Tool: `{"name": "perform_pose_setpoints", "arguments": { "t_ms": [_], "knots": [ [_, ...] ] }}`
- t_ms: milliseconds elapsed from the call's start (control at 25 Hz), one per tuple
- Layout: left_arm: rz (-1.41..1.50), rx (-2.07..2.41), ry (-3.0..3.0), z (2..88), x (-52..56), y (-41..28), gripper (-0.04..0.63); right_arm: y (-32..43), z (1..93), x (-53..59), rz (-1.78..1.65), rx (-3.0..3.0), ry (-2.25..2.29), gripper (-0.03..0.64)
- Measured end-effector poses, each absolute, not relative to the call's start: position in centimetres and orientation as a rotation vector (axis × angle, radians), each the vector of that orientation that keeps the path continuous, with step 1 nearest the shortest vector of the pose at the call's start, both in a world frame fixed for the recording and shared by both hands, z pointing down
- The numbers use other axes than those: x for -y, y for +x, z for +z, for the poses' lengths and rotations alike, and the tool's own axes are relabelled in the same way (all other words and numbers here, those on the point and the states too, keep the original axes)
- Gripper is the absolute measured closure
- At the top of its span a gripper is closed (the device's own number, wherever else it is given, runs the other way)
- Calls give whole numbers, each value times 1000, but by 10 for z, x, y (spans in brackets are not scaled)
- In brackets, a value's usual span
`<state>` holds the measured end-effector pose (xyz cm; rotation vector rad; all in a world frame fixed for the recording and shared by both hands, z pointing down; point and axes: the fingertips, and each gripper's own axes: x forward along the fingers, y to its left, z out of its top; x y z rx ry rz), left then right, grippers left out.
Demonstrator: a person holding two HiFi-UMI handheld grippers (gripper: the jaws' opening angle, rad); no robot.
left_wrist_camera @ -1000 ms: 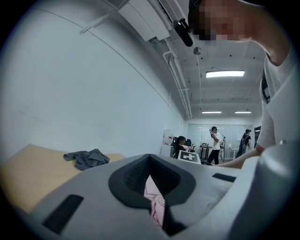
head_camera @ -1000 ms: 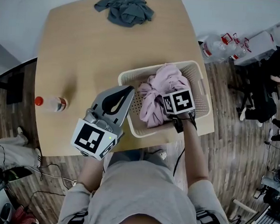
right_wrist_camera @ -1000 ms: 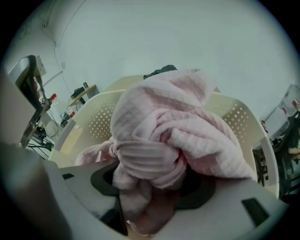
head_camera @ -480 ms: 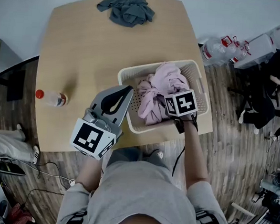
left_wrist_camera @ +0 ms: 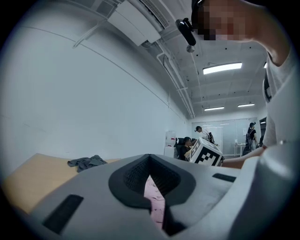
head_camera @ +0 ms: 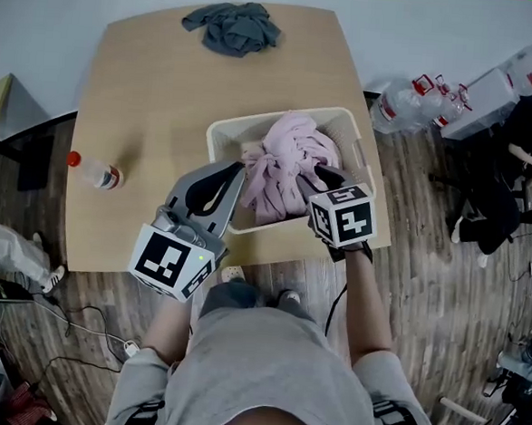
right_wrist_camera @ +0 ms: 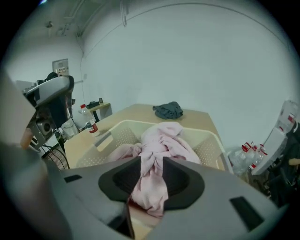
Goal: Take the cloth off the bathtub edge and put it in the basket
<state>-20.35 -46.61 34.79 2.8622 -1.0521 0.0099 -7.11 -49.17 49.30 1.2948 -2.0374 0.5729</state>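
- Step in hand: placing. The pink cloth (head_camera: 288,163) is bunched inside the cream basket (head_camera: 218,140), piled above the rim. The basket stands on the wooden surface (head_camera: 156,90) near its front edge. No bathtub edge is in view.
- Right gripper (head_camera: 327,177): clamped on a twisted fold of the pink cloth. In the right gripper view the fold runs down between the jaws.
- Left gripper (head_camera: 237,167): jaws together at the basket's left side. A thin strip of pink shows in the slit, so it appears to pinch a fold too.
- Judgement: the task is almost done. The next move calls for parting both grippers' jaws and lifting them straight up. The fabric must drop free and not trail over the rim.
- Risk: a snagged fold could drag the cloth back out, or tug the light basket toward the edge.
- Count: one basket, one pink cloth, two grippers.
- Also on the surface: one grey cloth (head_camera: 232,25) at the far edge and one red-capped bottle (head_camera: 94,170) lying at the left.
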Motion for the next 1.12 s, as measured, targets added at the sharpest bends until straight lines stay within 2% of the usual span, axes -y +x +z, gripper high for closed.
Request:
{"name": "perform_pose_setpoints", "arguments": {
  "t_ms": [120, 200, 1120],
  "knots": [
    [11, 1086, 2870, 338, 447, -193, 591, -66, 470, 478, 493, 2104, 1330, 584],
    [10, 1111, 2873, 333, 434, -187, 591, -64, 456, 465, 461, 2156, 1331, 607],
    [-14, 1415, 2849, 297, 301, -128, 591, -30, 345, 335, 216, 2624, 1201, 607]
  ]
}}
